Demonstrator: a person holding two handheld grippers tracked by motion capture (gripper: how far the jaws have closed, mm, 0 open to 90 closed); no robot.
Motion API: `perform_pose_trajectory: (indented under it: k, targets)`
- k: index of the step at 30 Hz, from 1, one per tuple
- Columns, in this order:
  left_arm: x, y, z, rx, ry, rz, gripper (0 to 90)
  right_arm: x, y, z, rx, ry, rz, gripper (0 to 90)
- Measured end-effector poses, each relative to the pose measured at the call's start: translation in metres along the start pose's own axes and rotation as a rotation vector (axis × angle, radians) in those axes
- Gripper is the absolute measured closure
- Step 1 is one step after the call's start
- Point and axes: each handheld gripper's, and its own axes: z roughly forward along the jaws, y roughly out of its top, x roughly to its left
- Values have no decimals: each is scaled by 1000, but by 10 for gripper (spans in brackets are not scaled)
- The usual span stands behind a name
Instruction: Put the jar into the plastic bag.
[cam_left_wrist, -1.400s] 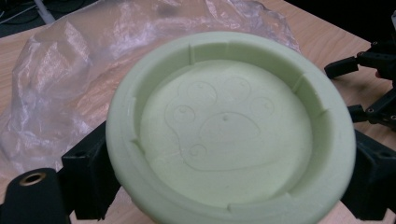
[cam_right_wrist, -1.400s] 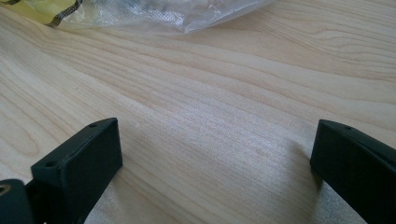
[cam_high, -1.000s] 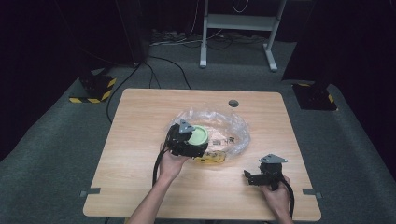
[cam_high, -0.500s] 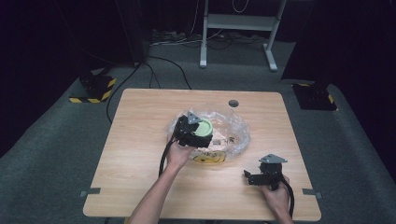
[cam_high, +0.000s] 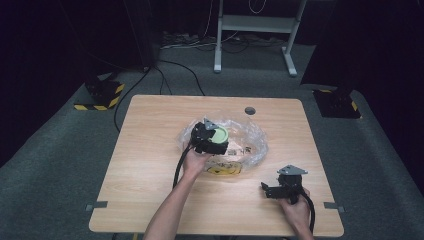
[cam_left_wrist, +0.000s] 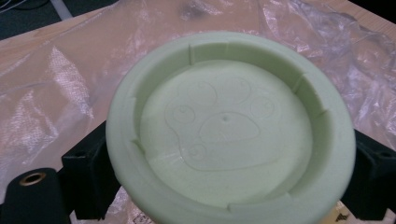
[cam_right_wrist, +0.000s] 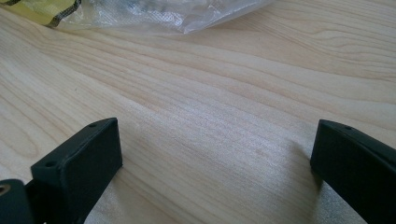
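Brightly lit table (cam_high: 150, 165) amid dark surroundings, soft focus throughout, glare on crinkled plastic (cam_left_wrist: 56, 70)

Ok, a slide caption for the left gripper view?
Pale green paw-print lid gripped over crinkled clear plastic bag on a wooden table.

One wooden table (cam_high: 150, 170) is being seen, with one crumpled clear plastic bag (cam_high: 250, 142) lying on it and one round hole (cam_high: 250, 110) set near its far edge. One pale green round lid (cam_left_wrist: 229, 126) with a paw-print relief is being counted, along with two handheld grippers, the left gripper (cam_high: 212, 137) and the right gripper (cam_high: 270, 190). Two hands are being shown, the left hand (cam_high: 195, 162) and the right hand (cam_high: 296, 212), while two yellow-and-black striped floor blocks (cam_high: 100, 95) are being counted beside the table.
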Motion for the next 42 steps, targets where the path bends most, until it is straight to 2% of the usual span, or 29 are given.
perform_pose_trajectory:
  k: [12,17,22,23,31,33,40,42]
  targets:
    - [5,-16,21,51,47,7,113,0,0,0,0,0,2,18]
    - [7,-21,27,52,54,-13,113,0,0,0,1,-1,3,18]
    - [7,-25,30,76,60,6,113,0,0,0,1,-1,2,18]
    - [7,-25,31,70,59,-4,113,0,0,0,0,-1,1,18]
    - [6,-29,35,88,67,6,113,0,0,0,1,-1,3,18]
    - [7,-31,36,104,77,21,113,0,0,0,1,-1,2,18]
    - [8,-33,37,103,73,4,113,0,0,0,1,-1,3,18]
    - [10,-34,36,122,71,15,112,0,0,0,1,-1,2,18]
